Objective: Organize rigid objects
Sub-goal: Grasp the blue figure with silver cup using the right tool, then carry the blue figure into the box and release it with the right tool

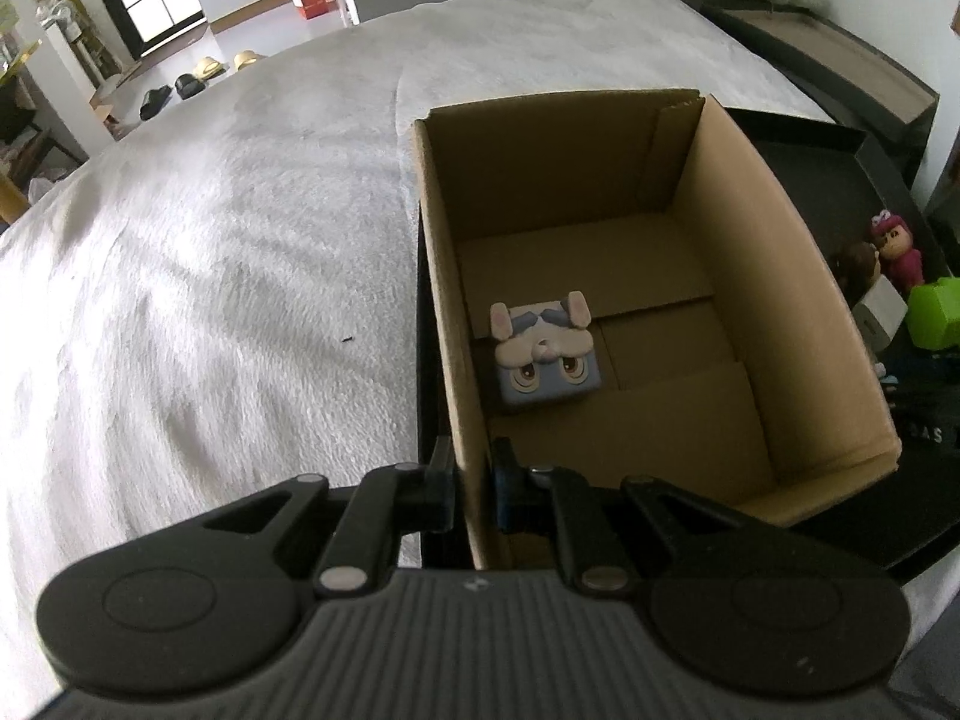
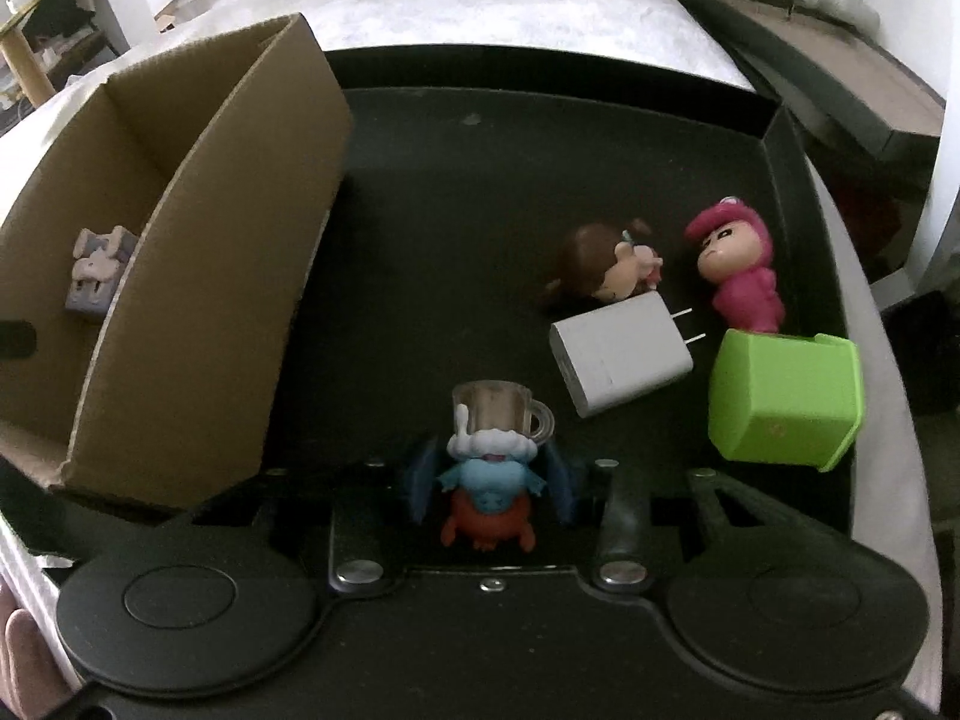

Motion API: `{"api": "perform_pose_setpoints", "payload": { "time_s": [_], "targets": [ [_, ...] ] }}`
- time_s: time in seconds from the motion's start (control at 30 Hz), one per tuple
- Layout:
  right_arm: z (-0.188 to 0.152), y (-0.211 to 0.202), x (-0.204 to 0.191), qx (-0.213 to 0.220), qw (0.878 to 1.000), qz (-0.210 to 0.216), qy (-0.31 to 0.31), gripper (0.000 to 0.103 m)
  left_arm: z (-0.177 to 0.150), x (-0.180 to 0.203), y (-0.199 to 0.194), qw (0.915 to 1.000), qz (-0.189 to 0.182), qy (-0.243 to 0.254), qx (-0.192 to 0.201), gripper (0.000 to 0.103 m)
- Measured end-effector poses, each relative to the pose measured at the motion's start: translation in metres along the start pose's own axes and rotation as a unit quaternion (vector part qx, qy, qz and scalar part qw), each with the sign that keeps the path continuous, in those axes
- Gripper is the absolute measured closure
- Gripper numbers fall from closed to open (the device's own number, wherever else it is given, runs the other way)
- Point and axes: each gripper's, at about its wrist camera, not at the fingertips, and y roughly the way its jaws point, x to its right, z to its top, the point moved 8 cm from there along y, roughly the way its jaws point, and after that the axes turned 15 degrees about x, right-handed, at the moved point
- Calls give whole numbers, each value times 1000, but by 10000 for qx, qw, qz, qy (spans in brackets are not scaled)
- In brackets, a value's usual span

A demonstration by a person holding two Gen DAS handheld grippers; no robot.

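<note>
The small figurine [image 2: 489, 468] between the fingers of the right gripper [image 2: 493, 489] is the thing in hand: a blue creature with a white beard, an orange base and a clear little mug on its head. It lies near the front edge of the black tray [image 2: 480, 138], and the jaws look clamped on its blue middle, one pad on each flank. It is probably hard moulded plastic, light and stiff, but lumpy and glossy, so it could twist or slip; the thin mug handle looks like the breakable part. The broad body is the safer place to hold.

Further right on the tray lie a white charger [image 2: 618, 354] with its prongs pointing right, a brown-haired doll [image 2: 600, 270] on its side, a pink doll [image 2: 741, 276] upright, and a green block [image 2: 786, 396] at the right edge, all close together.

The cardboard box [image 1: 780, 276] stands on the tray's left side, open-topped. Inside it, near the left wall, one square rabbit-faced toy [image 1: 546, 354] lies face up; the rest of its floor is bare.

The left gripper [image 1: 474, 480] has its jaws pinched on the box's near left wall, seemingly steadying it.
</note>
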Motion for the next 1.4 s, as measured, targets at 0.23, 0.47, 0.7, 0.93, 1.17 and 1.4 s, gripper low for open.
{"api": "perform_pose_setpoints", "payload": {
  "time_s": [0.23,0.47,0.7,0.93,1.17,1.4],
  "targets": [
    [7,-28,5,194,9998,-5,86,80,0,0,-2,10000,22,-71,25,92],
    [16,-47,8,333,9994,-41,38,81,0,0,-3,9999,45,-115,23,93],
    [30,-56,1,491,9987,36,88,81,-1,0,-4,9999,70,-153,31,93],
    [55,-63,-5,777,9966,246,101,81,0,0,-5,9998,99,-183,51,93],
    [74,-74,-21,1000,9941,404,68,81,0,-3,-5,9996,68,-284,33,93],
    [93,-81,-41,1224,9908,579,-31,81,0,-3,-4,9995,86,-297,35,93]
  ]
}}
